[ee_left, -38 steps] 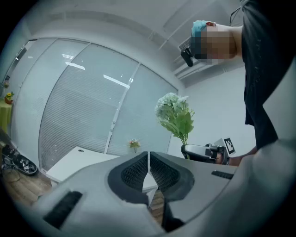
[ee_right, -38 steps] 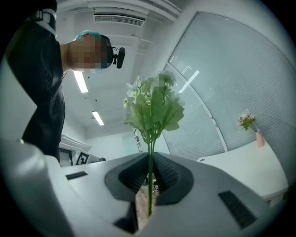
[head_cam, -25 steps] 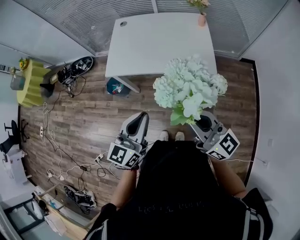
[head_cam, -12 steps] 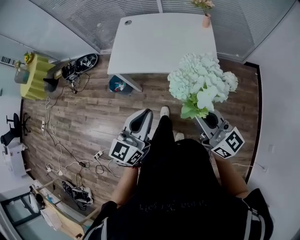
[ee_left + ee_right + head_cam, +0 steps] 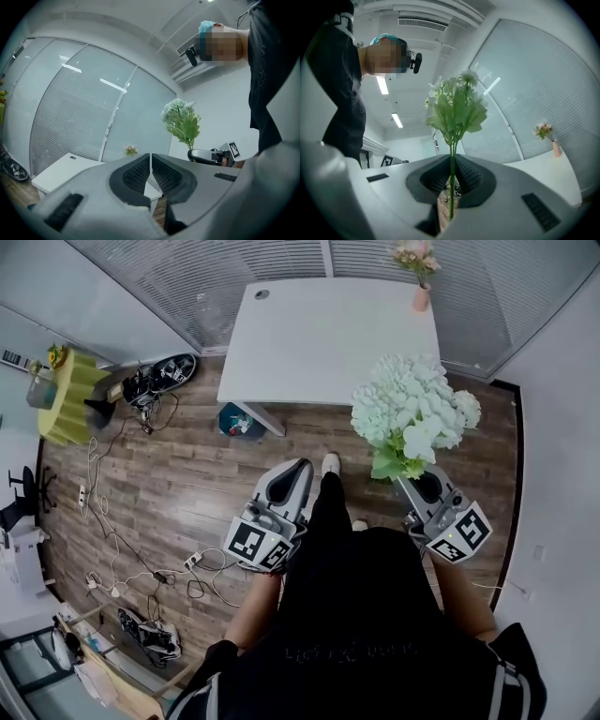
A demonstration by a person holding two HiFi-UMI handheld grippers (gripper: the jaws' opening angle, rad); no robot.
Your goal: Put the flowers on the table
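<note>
Two hand-held grippers in frame, one loaded. Left hand-held gripper (image 5: 298, 470) sits low in front of the person's body, jaws pressed together, nothing between them in its own view. My read: it's idle, parked out of the way because one bunch only needs one grip. Under it is wood floor (image 5: 178, 484). Ahead stands the white counter (image 5: 319, 343), top mostly bare. A small pink vase (image 5: 421, 294) sits at the far right corner, so plenty of room for a drop. The flowers (image 5: 412, 413) are not on the counter yet: they're up in the air just short of its near right edge, blooms up, stems down. Right hand-held gripper (image 5: 412, 486) carries them from below, jaws almost closed, pinching the thin green stems (image 5: 451, 187), which run straight up through the gap to the leaves and pale blooms. Grip sits low on the stems, probably so the bunch stays upright and the blooms don't get crushed. Top-heavy load though, so I'd expect sway on a quick move, and a thin stem could slip or twist in the jaws. Judgement: this is the carry phase, placement not done. Next move calls for bringing the bunch forward over the counter edge and setting it down clear of the vase, with the left hand-held gripper free to steady it if it tips.
</note>
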